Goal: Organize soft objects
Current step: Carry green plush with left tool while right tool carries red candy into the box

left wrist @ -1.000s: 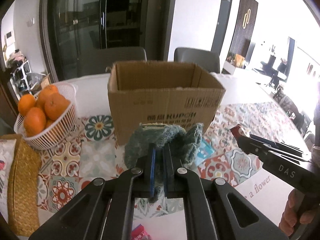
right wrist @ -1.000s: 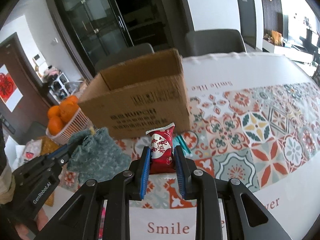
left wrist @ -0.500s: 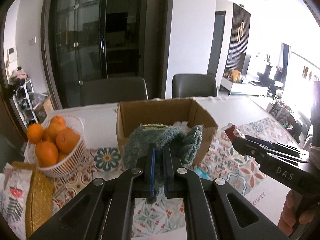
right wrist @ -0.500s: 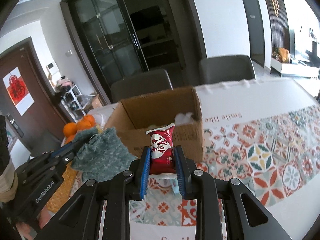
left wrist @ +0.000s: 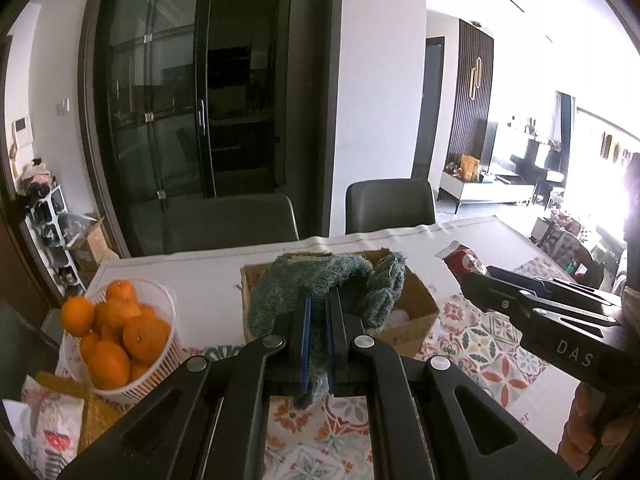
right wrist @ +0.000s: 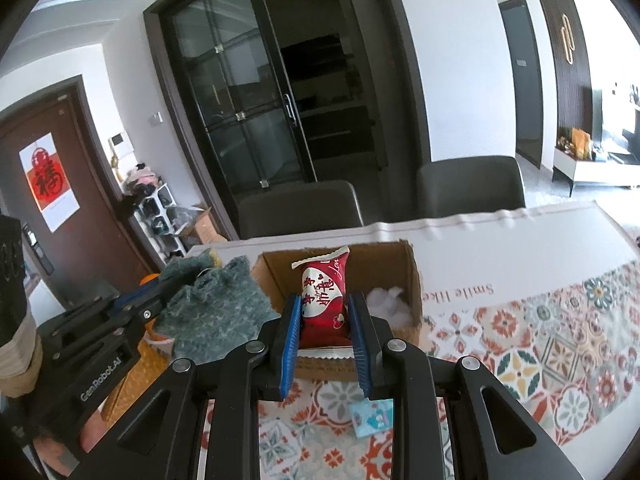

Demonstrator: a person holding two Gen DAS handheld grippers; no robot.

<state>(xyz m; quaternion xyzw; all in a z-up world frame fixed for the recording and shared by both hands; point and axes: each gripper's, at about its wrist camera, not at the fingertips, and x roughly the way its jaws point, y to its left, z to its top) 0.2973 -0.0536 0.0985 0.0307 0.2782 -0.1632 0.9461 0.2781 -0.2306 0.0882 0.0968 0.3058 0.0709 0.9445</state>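
Both loads held above the cardboard box (right wrist: 416,280), not yet released: left gripper (left wrist: 316,344) clamped on teal knit cloth (left wrist: 320,284), right gripper (right wrist: 324,336) clamped on red snack packet (right wrist: 324,300); white stuffing (right wrist: 386,296) already inside.

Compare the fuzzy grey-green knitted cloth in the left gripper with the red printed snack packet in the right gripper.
The fuzzy grey-green knitted cloth is matte and shaggy; the red printed snack packet is glossy with white lettering.
The cloth is bunched and spills well past the left gripper; the packet stands upright, fitting between the fingers of the right gripper.
Both are clamped and held above the table by the open cardboard box.
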